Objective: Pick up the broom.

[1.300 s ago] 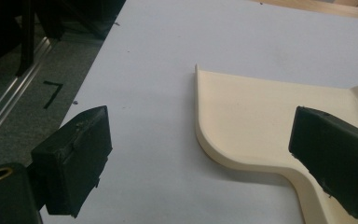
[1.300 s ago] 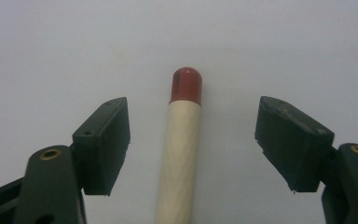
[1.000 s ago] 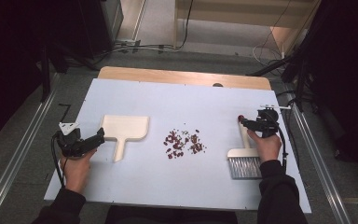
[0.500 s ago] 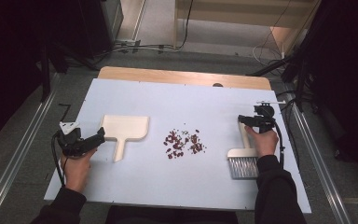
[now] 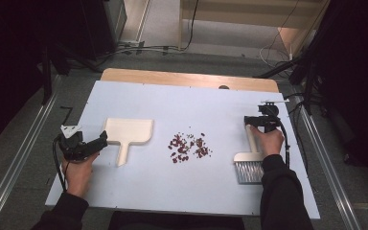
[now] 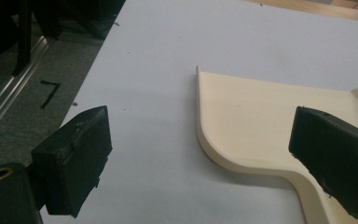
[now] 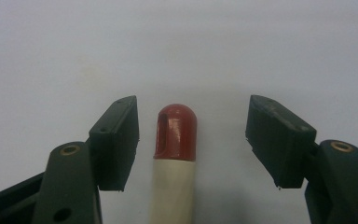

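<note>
Both forearms are in dark sleeves, hands bare. The left gripper [image 5: 84, 146] is black with blocky rectangular jaws, a brass-ringed hole at the base, a pale three-cornered plate on top and a black cable. The right gripper [image 5: 258, 122] is black too, with matching brass-ringed holes.

A lab: white test table [image 5: 139, 100], metal rails [image 5: 17, 143], trailing cables [image 5: 139, 47].

I can make out one mark that reads like a number: a black "7" [image 6: 50, 93] on the grey floor [image 6: 18, 100] just left of the surface [image 6: 158, 42], seen in my left gripper view. In the high view it is too small to read.
</note>
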`<move>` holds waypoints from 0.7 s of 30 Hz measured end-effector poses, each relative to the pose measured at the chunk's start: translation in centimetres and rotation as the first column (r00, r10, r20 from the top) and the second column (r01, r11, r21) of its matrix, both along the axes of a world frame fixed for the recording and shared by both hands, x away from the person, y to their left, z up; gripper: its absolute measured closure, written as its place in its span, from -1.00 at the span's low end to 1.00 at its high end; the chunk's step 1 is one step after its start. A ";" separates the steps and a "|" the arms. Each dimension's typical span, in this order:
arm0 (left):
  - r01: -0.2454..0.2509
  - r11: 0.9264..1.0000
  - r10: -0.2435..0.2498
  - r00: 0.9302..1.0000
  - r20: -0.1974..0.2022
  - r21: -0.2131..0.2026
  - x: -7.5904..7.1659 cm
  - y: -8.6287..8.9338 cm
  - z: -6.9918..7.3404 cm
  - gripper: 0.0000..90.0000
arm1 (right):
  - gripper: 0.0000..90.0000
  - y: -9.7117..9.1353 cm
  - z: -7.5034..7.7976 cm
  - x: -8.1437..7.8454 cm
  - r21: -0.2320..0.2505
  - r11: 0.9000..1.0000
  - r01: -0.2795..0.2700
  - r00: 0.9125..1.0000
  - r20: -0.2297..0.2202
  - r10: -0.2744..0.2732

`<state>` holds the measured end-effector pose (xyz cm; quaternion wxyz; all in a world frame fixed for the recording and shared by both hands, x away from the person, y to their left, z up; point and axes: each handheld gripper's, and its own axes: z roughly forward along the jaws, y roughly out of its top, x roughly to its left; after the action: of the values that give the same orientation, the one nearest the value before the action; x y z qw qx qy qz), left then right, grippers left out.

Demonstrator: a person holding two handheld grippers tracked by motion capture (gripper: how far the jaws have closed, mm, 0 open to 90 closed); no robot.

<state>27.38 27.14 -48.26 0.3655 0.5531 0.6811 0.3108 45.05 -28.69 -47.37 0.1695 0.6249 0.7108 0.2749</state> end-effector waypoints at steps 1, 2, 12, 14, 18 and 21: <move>-0.001 1.000 0.001 1.000 0.000 0.000 0.0 0.0 0.0 -0.85 | -0.22 0.1 0.0 0.1 0.001 1.000 -0.005 1.000 -0.005 0.005; 0.000 1.000 0.000 1.000 0.000 0.000 0.0 0.0 0.0 -0.85 | -0.22 0.1 0.0 0.1 0.001 1.000 -0.005 1.000 -0.005 0.005; 0.000 1.000 0.000 1.000 -0.006 0.002 0.0 0.1 0.0 -0.85 | 0.00 0.4 -0.2 0.6 -0.009 1.000 -0.028 0.999 -0.029 0.028; 0.000 1.000 0.000 1.000 -0.006 0.003 0.0 0.1 0.0 -0.85 | 0.02 0.3 -0.4 0.7 -0.011 0.999 -0.031 0.999 -0.039 0.030; 0.000 1.000 0.000 1.000 -0.006 0.004 0.0 0.1 -0.1 -0.85 | 0.08 0.3 -0.5 0.8 0.001 0.999 -0.041 0.998 -0.050 0.041; 0.000 1.000 0.000 1.000 -0.007 0.004 0.0 0.1 -0.1 -0.85 | 0.10 0.5 -0.8 1.0 -0.003 0.999 -0.054 0.996 -0.071 0.053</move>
<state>27.36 27.20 -48.32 0.3621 0.5548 0.6817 0.3104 46.06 -28.23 -48.13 0.1382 0.6147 0.7334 0.2552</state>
